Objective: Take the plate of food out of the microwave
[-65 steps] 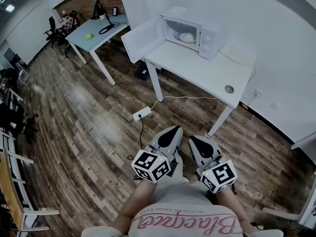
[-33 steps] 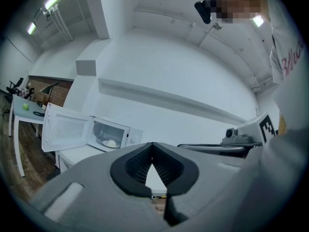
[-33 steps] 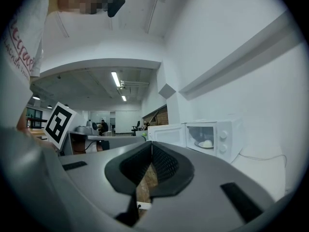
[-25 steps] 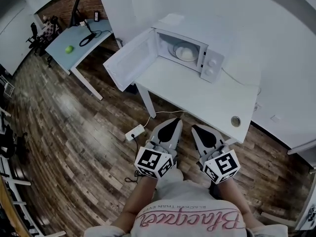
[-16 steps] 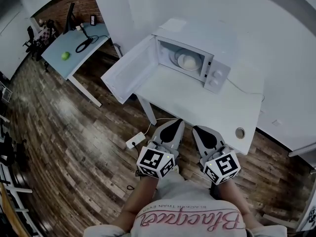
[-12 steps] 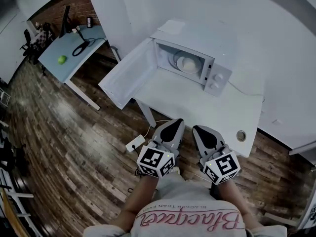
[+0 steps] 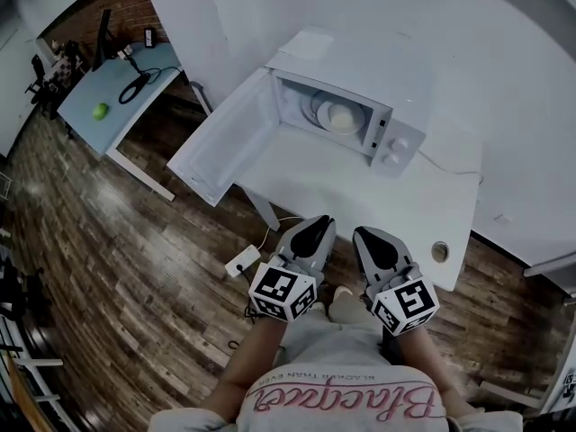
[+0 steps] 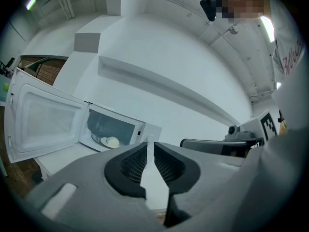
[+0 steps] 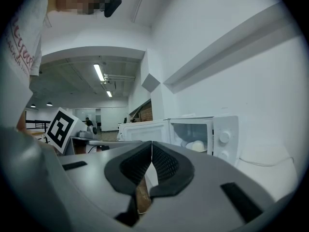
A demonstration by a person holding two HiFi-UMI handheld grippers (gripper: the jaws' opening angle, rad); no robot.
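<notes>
A white microwave (image 7: 396, 106) stands on a white table (image 7: 360, 187) with its door (image 7: 220, 147) swung wide to the left. Inside, a plate with a pale round food (image 7: 337, 115) lies on the turntable; it also shows in the left gripper view as the plate (image 8: 110, 142) and in the right gripper view as the food (image 9: 195, 146). Both grippers hover side by side close to the person's body, short of the table's near edge. The left gripper (image 7: 319, 221) is opening, a thin slit between its jaws and nothing in it. The right gripper (image 7: 364, 234) is shut and empty.
A pale blue desk (image 7: 117, 84) with a green ball (image 7: 99, 111) and cables stands at the far left. A power strip (image 7: 241, 261) and its cord lie on the wooden floor under the table. A round cable hole (image 7: 439, 252) sits near the table's right front corner.
The table and the open microwave have come closer and lower in the head view. Both grippers keep their place near the body.
</notes>
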